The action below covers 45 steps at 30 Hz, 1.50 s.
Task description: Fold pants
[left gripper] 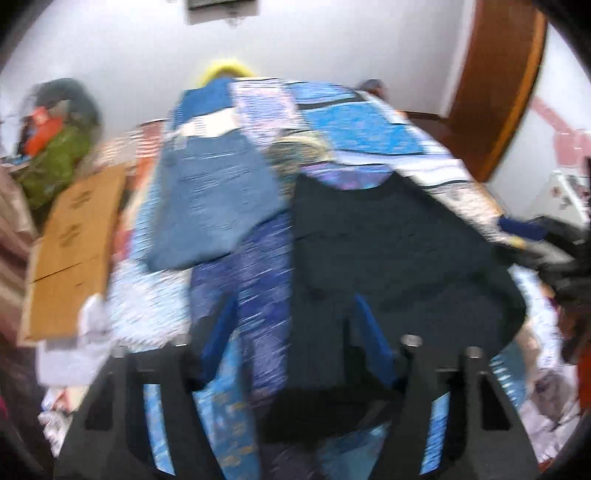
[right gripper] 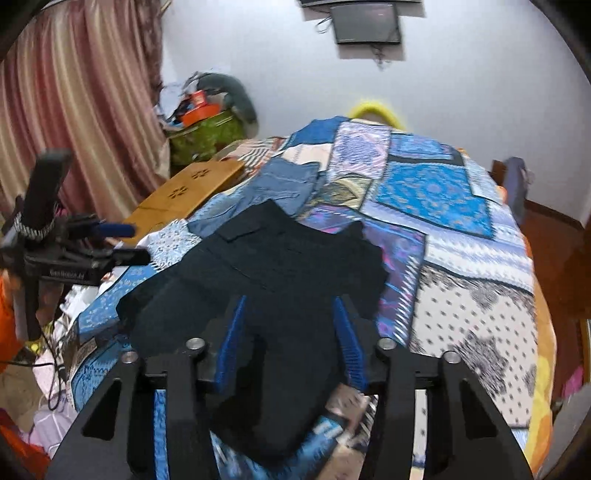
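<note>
While the left wrist view is badly blurred, it shows the left gripper (left gripper: 295,314) spread wide over the dark pants (left gripper: 388,240) on the patchwork bedspread (left gripper: 369,122), holding nothing. From the right wrist, the right gripper (right gripper: 290,317) gapes wide above the same pants (right gripper: 280,266), beside blue jeans (right gripper: 284,181).

Both wrist views low over bed (right gripper: 461,288), sharing dark pants (left gripper: 388,236).

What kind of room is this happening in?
Most likely a bedroom in a home: a bed under a patchwork quilt, pink curtains at one side, and a small screen mounted on the white wall.
</note>
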Tool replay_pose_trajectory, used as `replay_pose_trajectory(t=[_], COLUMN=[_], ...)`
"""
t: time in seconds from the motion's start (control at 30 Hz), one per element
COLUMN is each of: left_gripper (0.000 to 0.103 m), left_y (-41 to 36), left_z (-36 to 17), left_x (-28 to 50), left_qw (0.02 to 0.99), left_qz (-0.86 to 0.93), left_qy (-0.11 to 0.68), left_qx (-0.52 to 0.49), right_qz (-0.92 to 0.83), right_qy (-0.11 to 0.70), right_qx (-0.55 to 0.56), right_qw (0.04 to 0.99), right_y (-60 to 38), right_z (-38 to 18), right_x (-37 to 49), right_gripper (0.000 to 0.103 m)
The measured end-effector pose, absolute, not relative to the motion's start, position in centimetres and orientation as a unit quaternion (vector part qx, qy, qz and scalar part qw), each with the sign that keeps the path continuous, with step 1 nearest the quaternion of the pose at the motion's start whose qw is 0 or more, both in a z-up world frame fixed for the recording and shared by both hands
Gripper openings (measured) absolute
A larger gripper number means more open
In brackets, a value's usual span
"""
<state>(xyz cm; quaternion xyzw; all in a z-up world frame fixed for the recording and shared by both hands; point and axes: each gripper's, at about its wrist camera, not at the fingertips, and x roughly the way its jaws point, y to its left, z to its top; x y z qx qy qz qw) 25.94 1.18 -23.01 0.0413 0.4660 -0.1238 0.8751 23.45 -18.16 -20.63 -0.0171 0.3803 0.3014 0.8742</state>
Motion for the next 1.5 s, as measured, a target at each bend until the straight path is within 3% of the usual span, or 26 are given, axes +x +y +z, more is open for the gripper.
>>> replay_pose_trajectory(t=[0.03,0.1,0.3,0.53,0.73,0.93,1.07,1.23,1.3,1.5], left_gripper=[0.036,0.022,0.020,0.021,0.051,0.050,0.051,0.091,0.091,0.091], left_y=[0.3,-1.3,-3.7,-1.7,1.9,6.2,6.8,4.9,4.0,1.6], left_z=[-23.2,-24.0,-28.3,-27.8,-27.6,-27.9,-26.1,-23.7,-23.7,-26.5], left_x=[26.6,27.8,29.6,27.0,24.7,24.4,24.8,26.4,27.5,30.2], left_qw=[0.869,0.859,0.840,0.857,0.867,0.861,0.872,0.885,0.879,0.845], left_qz=[-0.145,-0.170,-0.179,-0.165,-0.128,-0.060,-0.049,-0.076,-0.098,-0.140], left_qy=[0.471,0.481,0.503,0.475,0.471,0.496,0.479,0.455,0.464,0.515], left_qx=[0.036,0.041,0.095,0.114,0.105,0.100,0.092,0.063,0.050,0.041], right_qz=[0.307,0.316,0.317,0.293,0.252,0.191,0.174,0.185,0.194,0.224], right_qy=[0.384,0.397,0.440,0.444,0.444,0.481,0.465,0.407,0.401,0.445], right_qx=[-0.019,-0.035,-0.103,-0.081,-0.079,-0.097,-0.081,-0.039,-0.023,0.027], right_qw=[0.870,0.861,0.834,0.843,0.856,0.850,0.864,0.893,0.895,0.866], right_y=[-17.6,-16.3,-15.2,-19.2,-21.9,-24.8,-25.5,-24.7,-24.1,-22.6], right_z=[-20.9,-21.9,-25.4,-24.9,-24.3,-25.6,-24.0,-20.7,-20.4,-23.4], right_x=[23.8,24.7,25.0,22.6,20.6,19.8,20.0,21.1,21.7,24.8], right_gripper=[0.030,0.022,0.017,0.017,0.021,0.025,0.028,0.065,0.072,0.075])
